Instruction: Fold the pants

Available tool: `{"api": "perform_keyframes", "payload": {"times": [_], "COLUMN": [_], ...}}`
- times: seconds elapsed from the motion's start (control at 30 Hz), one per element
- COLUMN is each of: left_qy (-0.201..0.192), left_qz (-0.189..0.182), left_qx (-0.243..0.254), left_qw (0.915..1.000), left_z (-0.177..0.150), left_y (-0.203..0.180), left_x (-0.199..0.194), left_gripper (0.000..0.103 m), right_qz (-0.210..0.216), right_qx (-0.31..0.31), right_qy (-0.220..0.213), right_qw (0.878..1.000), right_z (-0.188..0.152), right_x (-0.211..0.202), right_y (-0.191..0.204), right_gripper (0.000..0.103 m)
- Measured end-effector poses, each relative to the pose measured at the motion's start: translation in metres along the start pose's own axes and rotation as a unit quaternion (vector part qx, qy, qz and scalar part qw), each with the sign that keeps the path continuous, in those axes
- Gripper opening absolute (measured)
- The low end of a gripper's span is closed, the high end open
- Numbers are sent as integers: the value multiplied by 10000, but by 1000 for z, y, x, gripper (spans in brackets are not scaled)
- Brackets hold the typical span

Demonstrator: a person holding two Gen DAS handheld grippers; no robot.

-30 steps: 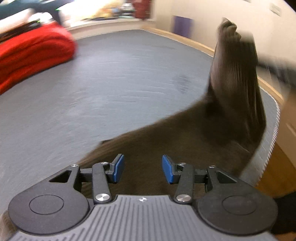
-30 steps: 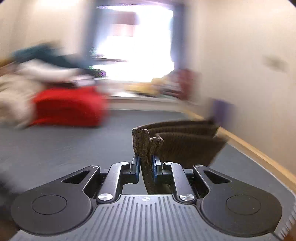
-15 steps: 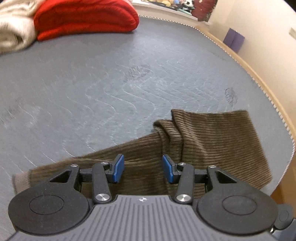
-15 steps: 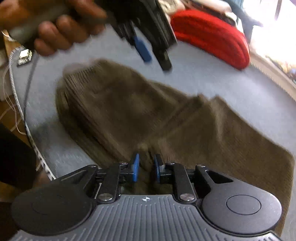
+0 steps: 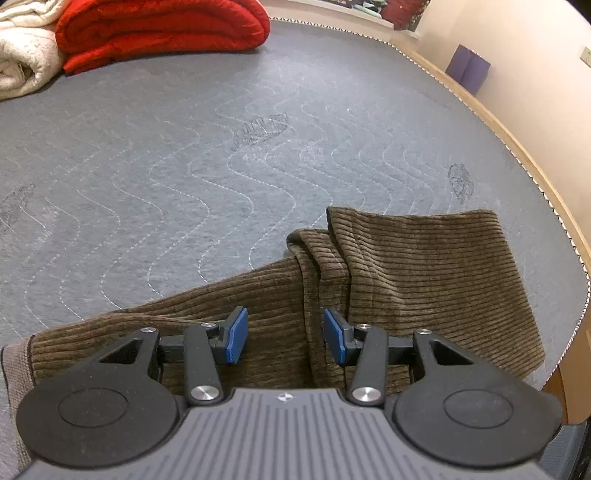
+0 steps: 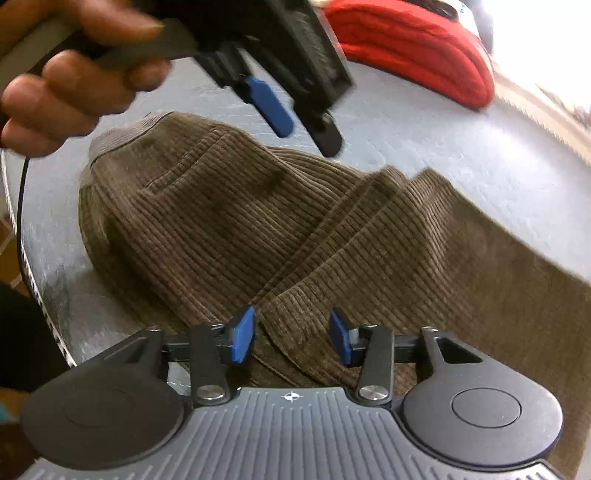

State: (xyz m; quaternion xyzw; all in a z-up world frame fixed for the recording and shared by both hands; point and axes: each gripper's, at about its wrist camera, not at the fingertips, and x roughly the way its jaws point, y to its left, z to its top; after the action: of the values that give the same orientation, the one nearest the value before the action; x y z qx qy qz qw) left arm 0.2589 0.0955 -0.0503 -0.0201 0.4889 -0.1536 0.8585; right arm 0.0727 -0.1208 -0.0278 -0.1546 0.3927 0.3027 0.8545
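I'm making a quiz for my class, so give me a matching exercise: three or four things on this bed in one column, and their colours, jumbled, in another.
Things:
1. pants
2. folded blanket
3. quilted cover
4. gripper pads

Colours:
A. blue
B. grey
C. brown
D. red

Pairs: 1-C, 2-D, 3-B, 4-A

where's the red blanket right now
In the left wrist view the folded red blanket sits at the far left of the grey quilted mat, touching a cream blanket, well apart from the brown pants.
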Motion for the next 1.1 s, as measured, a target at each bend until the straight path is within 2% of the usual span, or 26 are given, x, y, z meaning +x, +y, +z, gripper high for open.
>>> {"api": "perform_keyframes", "payload": {"times": [0.07, 0.2, 0.27, 0.37, 0.47, 0.6, 0.67, 0.8, 0.87, 0.93, 1.03, 1.07, 1.1], "left_qy": [-1, 0, 52, 195, 340, 519, 619, 777, 872, 932, 889, 892, 886], "left_qz": [-21, -31, -62, -252, -490, -727, -786, -791, -712, -682, -634, -611, -645], "left_qx": [7, 4, -27, -201, -439, -763, -937, -1123, -1137, -1140, -996, -909, -794], "left_qw": [10000, 10000, 10000, 9993, 9973, 9931, 9906, 9875, 9871, 9867, 9890, 9900, 9908], "left_z": [1, 2, 1, 0, 0, -2, -2, -5, -8, -13, -17, -17, -18], "left_y": [-1, -1, -1, -1, 0, 1, 1, -2, -4, -6, -12, -16, -19], "left_x": [1, 2, 4, 12, 23, 39, 48, 63, 71, 77, 77, 76, 76], "left_gripper": [50, 50, 50, 50, 50, 55, 58, 64, 66, 67, 67, 58, 43], "right_qz": [38, 175, 334, 590, 636, 520, 537, 281, -58, -427, -1064, -1201, -1273], "right_qx": [-208, -957, -1265, -1366, -1326, -648, -95, 1219, 2141, 3141, 4030, 4320, 4636], "right_qy": [-35, -283, -225, 65, 64, -108, -383, -736, -690, -617, -406, -338, -266], "right_qw": [9998, 9949, 9911, 9888, 9891, 9965, 9978, 9894, 9744, 9464, 9081, 8932, 8764], "right_z": [0, 0, -3, -11, -11, -4, -1, 3, -3, -18, -43, -53, -64], "right_x": [-3, -24, -25, -18, -22, -29, -40, -54, -55, -56, -60, -63, -65], "right_y": [4, 22, 27, 26, 22, 6, -12, -63, -100, -143, -189, -205, -218], "right_gripper": [13, 11, 11, 12, 13, 32, 35, 46, 48, 48, 49, 49, 50]}}
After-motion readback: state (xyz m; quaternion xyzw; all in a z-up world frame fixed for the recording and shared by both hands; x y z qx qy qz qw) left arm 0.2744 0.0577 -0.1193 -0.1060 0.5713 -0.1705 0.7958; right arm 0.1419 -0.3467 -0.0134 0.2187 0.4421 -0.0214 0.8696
